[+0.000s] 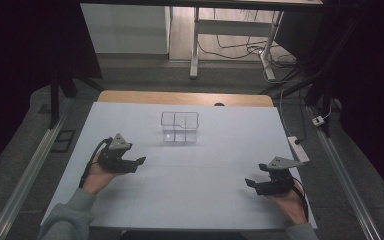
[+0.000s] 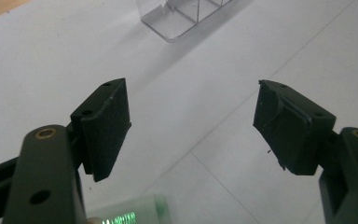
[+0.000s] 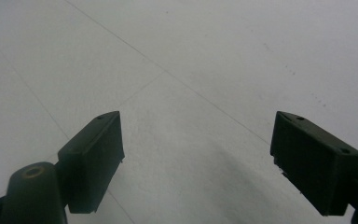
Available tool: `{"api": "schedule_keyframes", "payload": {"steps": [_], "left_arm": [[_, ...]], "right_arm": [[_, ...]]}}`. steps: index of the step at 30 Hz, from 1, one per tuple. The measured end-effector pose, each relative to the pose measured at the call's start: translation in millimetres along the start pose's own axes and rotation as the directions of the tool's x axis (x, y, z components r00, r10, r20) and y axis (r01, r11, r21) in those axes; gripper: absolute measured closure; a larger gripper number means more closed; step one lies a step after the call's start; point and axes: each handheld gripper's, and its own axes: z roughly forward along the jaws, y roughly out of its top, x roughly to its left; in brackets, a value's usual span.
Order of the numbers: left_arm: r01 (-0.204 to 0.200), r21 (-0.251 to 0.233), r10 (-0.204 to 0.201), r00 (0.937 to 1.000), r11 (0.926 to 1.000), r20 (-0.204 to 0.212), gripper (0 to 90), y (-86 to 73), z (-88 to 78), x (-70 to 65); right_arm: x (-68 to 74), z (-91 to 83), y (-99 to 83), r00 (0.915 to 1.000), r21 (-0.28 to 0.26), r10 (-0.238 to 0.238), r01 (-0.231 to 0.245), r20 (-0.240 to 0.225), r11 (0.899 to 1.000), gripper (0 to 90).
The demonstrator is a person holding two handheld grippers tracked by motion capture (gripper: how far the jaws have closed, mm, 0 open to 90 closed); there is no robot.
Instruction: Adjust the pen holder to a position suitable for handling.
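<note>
A table [image 1: 180,97] with a light wooden top is covered almost edge to edge by a pale white sheet [image 1: 200,175], leaving a strip of wood bare along the far side. Thin seams cross the sheet. A clear plastic organizer box [image 1: 180,127], split into compartments, stands directly on the covering toward the far middle, upright and apparently empty.

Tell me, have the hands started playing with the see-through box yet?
Not yet. The clear box sits alone at the far middle of the white table, nothing visibly inside. The left tool and right tool rest apart, both open and holding nothing. Reaching for the box is all still to do.
</note>
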Motion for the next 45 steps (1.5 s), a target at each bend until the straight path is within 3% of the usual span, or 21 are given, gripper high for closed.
{"api": "schedule_keyframes", "payload": {"steps": [5, 10, 30, 37, 45], "left_arm": [[-0.011, 0.029, 0.012, 0.9999, 0.9995, -0.006, 26.3, 13.5, 12.3, 6.3], [0.002, 0.040, -0.001, 0.9999, 0.9992, -0.015, 26.4, 21.2, 22.3, 15.0], [0.018, 0.049, -0.016, 0.9994, 0.9986, -0.032, 29.3, 47.5, 49.8, 31.6], [0.034, 0.064, -0.031, 0.9982, 0.9974, -0.051, 37.6, 54.1, 62.3, 39.1], [0.026, 0.060, -0.022, 0.9979, 0.9978, -0.061, 57.9, 65.2, 75.5, 42.8]], "right_arm": [[-0.3, 0.0, -0.3, 1.0000, 0.005, 0.002, -0.002, 0.004, 1.000, 16.8], [0.4, 0.6, -0.2, 1.0000, 0.007, -0.003, 0.003, 0.000, 1.000, 16.8], [1.0, 5.9, -2.4, 0.9998, 0.042, -0.019, 0.019, 0.001, 0.999, 16.8], [1.1, 6.4, -2.3, 0.9998, 0.046, -0.021, 0.021, 0.006, 0.999, 16.8], [0.4, 6.7, -2.8, 0.9999, 0.045, -0.014, 0.014, 0.001, 0.999, 16.8]]}}
